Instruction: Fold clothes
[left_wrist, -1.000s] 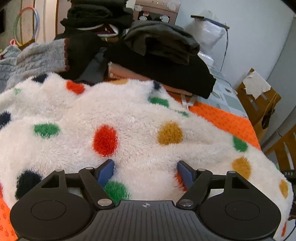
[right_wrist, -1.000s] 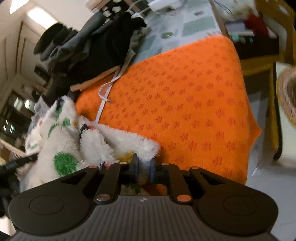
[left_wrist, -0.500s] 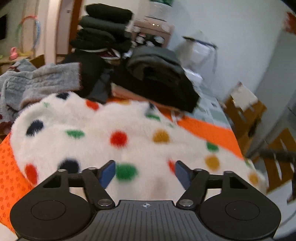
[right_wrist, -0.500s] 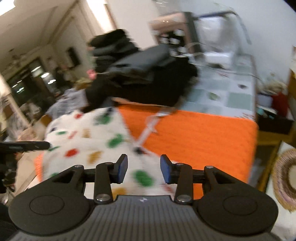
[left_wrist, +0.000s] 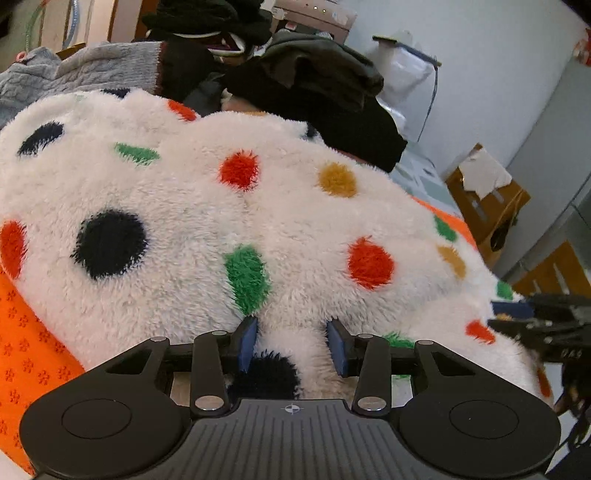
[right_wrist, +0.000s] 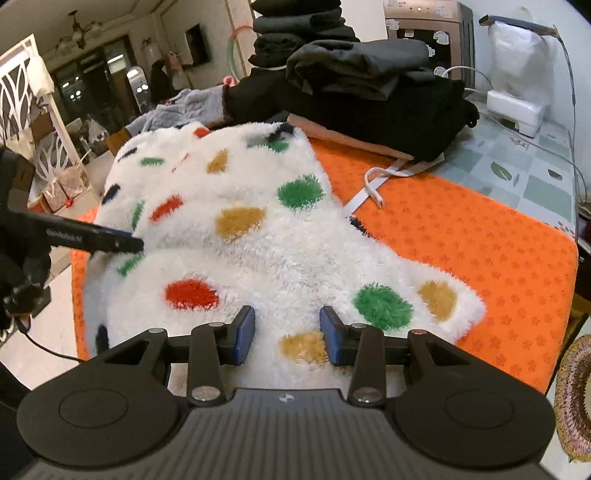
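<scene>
A white fluffy garment with coloured dots lies folded on an orange mat; it also shows in the right wrist view. My left gripper is open, its jaws either side of a ridge of the fleece at the near edge. It shows from the side in the right wrist view, touching the garment's left edge. My right gripper is open over the near edge of the garment, and appears at the right of the left wrist view.
Stacks of dark folded clothes and a grey fuzzy garment lie behind the fleece. A white strap lies on the mat. A tiled tabletop with a white box is at the right. Wooden chairs stand beyond.
My right gripper let go of the fleece, opened and pulled back above the garment. My left gripper narrowed from wide open and now straddles a fleece ridge.
</scene>
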